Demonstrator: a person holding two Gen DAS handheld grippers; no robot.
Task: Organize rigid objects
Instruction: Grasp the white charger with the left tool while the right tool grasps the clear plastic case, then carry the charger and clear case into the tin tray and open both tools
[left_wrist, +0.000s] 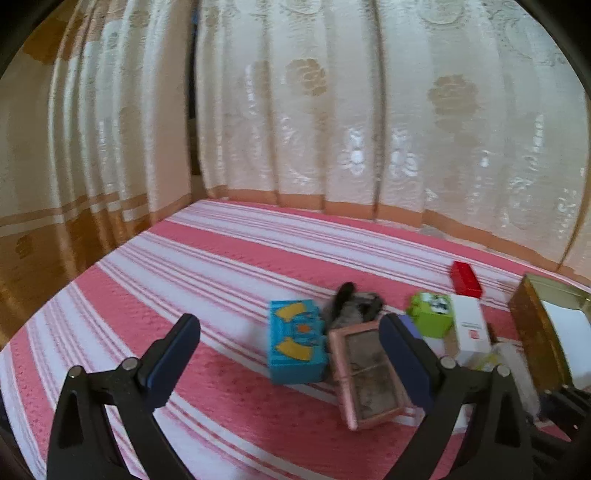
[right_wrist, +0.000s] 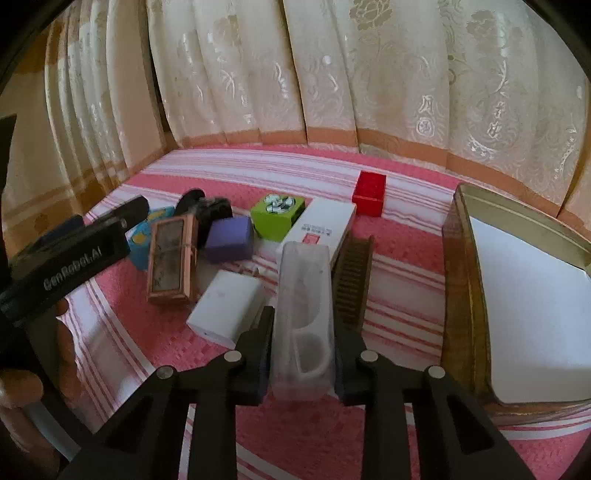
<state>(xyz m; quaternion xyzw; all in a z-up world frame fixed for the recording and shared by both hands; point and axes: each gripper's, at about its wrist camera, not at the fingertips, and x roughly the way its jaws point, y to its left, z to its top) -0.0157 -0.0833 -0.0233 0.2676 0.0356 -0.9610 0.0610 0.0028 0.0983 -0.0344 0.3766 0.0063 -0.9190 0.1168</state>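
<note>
In the right wrist view my right gripper (right_wrist: 303, 325) is shut on a translucent plastic case (right_wrist: 304, 295), with both pads pressing its long sides. The case lies lengthwise on the pink striped cover, between a white charger block (right_wrist: 225, 306) and a brown comb (right_wrist: 351, 280). My left gripper (left_wrist: 288, 325) stands open above the cover and holds nothing. Beyond its fingers lie a blue box (left_wrist: 295, 339) and a pink framed case (left_wrist: 369, 373). A gold tin (right_wrist: 456, 295) with a white lining stands open to the right of the held case.
A purple box (right_wrist: 229, 239), a green box (right_wrist: 277, 216), a long white box (right_wrist: 321, 229) and a red box (right_wrist: 369, 194) lie farther back. A black object (right_wrist: 207, 210) sits behind the pink case. Patterned curtains hang along the cover's far edge.
</note>
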